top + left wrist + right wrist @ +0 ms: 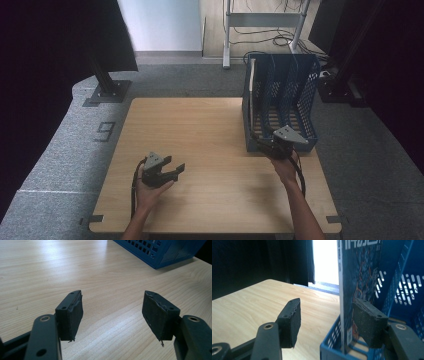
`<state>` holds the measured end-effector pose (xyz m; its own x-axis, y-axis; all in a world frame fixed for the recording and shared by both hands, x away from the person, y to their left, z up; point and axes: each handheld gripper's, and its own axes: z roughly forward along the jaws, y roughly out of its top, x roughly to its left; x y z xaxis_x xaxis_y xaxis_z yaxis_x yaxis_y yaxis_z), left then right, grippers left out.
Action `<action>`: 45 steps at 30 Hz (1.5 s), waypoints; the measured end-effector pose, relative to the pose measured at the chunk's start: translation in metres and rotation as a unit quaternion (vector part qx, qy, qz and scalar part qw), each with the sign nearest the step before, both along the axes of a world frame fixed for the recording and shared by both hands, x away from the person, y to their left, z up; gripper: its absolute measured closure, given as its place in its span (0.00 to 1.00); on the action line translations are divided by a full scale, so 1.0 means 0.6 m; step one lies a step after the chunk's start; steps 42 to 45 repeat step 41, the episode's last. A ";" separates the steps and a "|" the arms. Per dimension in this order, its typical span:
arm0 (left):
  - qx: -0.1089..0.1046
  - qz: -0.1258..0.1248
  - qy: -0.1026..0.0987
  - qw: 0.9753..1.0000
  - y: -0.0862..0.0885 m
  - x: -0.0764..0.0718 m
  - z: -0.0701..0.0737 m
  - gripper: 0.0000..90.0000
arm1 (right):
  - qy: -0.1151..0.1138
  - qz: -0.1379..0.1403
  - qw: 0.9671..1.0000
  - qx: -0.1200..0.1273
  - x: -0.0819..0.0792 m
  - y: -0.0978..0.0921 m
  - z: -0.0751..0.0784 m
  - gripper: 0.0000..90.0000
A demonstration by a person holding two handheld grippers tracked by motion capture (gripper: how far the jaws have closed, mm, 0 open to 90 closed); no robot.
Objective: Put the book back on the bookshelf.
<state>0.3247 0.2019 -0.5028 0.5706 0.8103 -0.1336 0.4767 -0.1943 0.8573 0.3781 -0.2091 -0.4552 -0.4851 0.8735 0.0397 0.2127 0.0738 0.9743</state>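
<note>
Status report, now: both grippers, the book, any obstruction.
Left gripper open, over bare table. Right gripper open, jaws straddling the book upright in the blue file rack. Rack's front wall sits low between the jaws.

Your high view sits above your side of the table [215, 150], looking forward and down, far enough back to catch the whole top plus the floor beyond. The camera on your left tool [112, 315] rides low, close to the wood, facing the blue file rack [160, 250] at the far corner. The one on your right tool [325, 320] is right up against that same rack [397, 290], which all three views share.
</note>
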 end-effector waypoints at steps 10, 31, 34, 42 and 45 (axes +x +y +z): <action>0.001 0.001 0.000 1.000 0.001 -0.001 0.000 0.37 | 0.009 0.006 1.000 -0.002 -0.053 -0.023 -0.038 0.44; 0.000 0.006 0.002 1.000 0.007 0.002 -0.002 0.37 | 0.075 0.006 0.997 -0.031 -0.099 -0.049 -0.127 0.44; -0.001 0.005 0.003 1.000 0.007 0.003 -0.003 0.37 | 0.074 0.006 0.997 -0.033 -0.099 -0.049 -0.127 0.44; 0.000 0.007 0.002 1.000 0.008 0.004 -0.002 0.37 | 0.074 0.006 0.997 -0.038 -0.098 -0.048 -0.129 0.43; 0.000 0.007 0.002 1.000 0.008 0.004 -0.002 0.37 | 0.074 0.006 0.997 -0.038 -0.098 -0.048 -0.129 0.43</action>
